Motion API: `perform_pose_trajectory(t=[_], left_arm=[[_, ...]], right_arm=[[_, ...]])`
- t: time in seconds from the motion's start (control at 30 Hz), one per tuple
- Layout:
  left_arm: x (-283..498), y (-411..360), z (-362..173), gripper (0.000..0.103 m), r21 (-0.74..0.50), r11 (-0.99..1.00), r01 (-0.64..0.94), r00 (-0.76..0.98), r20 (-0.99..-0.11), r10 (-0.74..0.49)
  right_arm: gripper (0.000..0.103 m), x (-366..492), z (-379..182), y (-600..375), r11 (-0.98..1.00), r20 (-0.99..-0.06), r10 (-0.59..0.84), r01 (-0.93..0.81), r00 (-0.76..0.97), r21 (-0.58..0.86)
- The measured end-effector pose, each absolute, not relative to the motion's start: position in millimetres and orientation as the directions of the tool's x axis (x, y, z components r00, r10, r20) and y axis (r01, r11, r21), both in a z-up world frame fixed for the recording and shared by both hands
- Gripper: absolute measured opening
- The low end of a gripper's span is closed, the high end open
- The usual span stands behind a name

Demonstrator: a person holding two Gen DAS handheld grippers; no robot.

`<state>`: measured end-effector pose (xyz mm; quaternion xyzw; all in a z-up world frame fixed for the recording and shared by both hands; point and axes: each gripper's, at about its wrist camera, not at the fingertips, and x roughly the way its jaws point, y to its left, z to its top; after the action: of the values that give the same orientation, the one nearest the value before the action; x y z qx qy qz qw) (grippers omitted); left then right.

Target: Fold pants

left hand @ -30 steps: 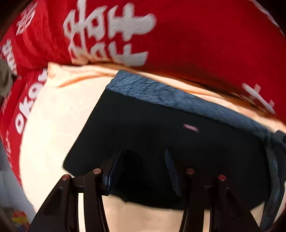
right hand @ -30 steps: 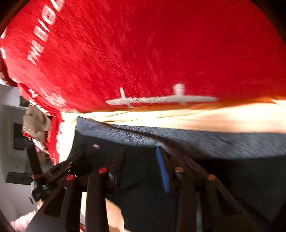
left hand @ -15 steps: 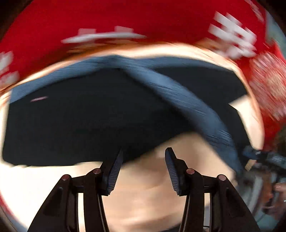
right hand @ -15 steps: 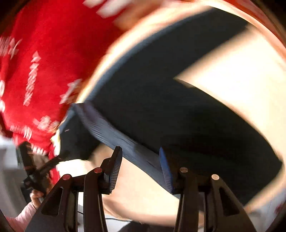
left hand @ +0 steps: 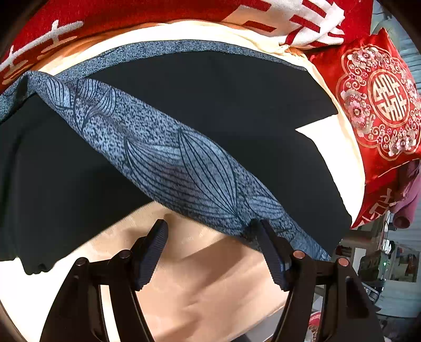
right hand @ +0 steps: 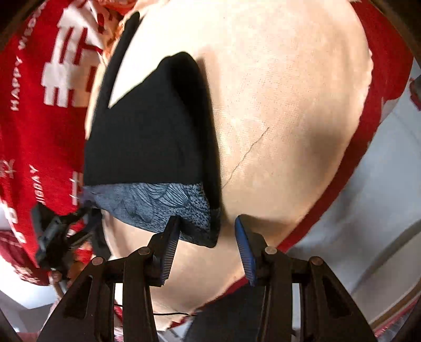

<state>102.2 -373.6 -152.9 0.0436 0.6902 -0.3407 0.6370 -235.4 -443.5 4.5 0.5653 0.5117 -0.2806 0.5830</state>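
Black pants lie on a cream sheet. Their blue leaf-patterned band is folded diagonally across the black cloth. My left gripper hovers at the band's near edge, its jaws opening with only cream sheet between them; the band brushes the right fingertip. In the right wrist view the pants run away from me and the band crosses their near end. My right gripper is open, with the band's corner lying loose in the gap by the left finger.
A red blanket with white lettering surrounds the cream sheet. A red embroidered cushion sits at the right. The bed's edge and pale floor lie right of my right gripper.
Both grippers swept across the bed carrying the banded edge over the black cloth. The left jaws have since spread wider off the fabric. The right fingers no longer pinch the band.
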Motion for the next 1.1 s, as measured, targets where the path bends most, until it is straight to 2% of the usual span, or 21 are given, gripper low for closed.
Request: perform_pose_trajectory(t=[0.17,0.23,0.4,0.43,0.47,0.5,0.53,0.87,1.0,1.1], left_arm=[[107,-373,-158,0.071,-0.425,0.780,0.459,-0.184,-0.905,-0.384],[108,-373,-159,0.071,-0.417,0.789,0.451,-0.180,-0.909,-0.377],[107,-381,-161,0.071,-0.398,0.820,0.412,-0.164,-0.917,-0.363],[108,-379,-160,0.068,-0.398,0.824,0.405,-0.162,-0.917,-0.363],[108,-381,-160,0.049,-0.400,0.826,0.397,-0.161,-0.917,-0.366],[107,-383,-160,0.037,-0.412,0.823,0.392,-0.175,-0.911,-0.373],[107,-385,-159,0.033,-0.414,0.824,0.387,-0.188,-0.910,-0.369],[142,-416,-94,0.033,-0.456,0.814,0.360,-0.089,-0.885,-0.457],[177,-439,-78,0.033,-0.451,0.810,0.375,-0.024,-0.878,-0.478],[204,-452,-77,0.034,-0.418,0.823,0.384,0.042,-0.883,-0.468]], right_arm=[[0.049,-253,0,-450,0.095,-0.835,0.305,0.857,0.459,0.506],[0.044,-257,-5,-453,0.031,-0.796,0.341,0.840,0.500,0.541],[0.039,-235,-24,-457,0.008,-0.735,0.471,0.831,0.488,0.557],[0.024,-236,-22,-459,0.003,-0.733,0.476,0.833,0.486,0.553],[0.017,-233,-20,-461,-0.013,-0.718,0.480,0.823,0.503,0.568],[0.016,-238,-12,-459,-0.012,-0.713,0.476,0.815,0.514,0.579],[0.016,-233,-5,-461,-0.001,-0.713,0.472,0.809,0.518,0.587],[0.015,-130,77,-528,0.079,-0.613,0.459,0.658,0.643,0.749],[0.015,-65,94,-572,0.218,-0.642,0.460,0.624,0.613,0.751],[0.016,-25,85,-602,0.299,-0.696,0.452,0.640,0.559,0.708]])
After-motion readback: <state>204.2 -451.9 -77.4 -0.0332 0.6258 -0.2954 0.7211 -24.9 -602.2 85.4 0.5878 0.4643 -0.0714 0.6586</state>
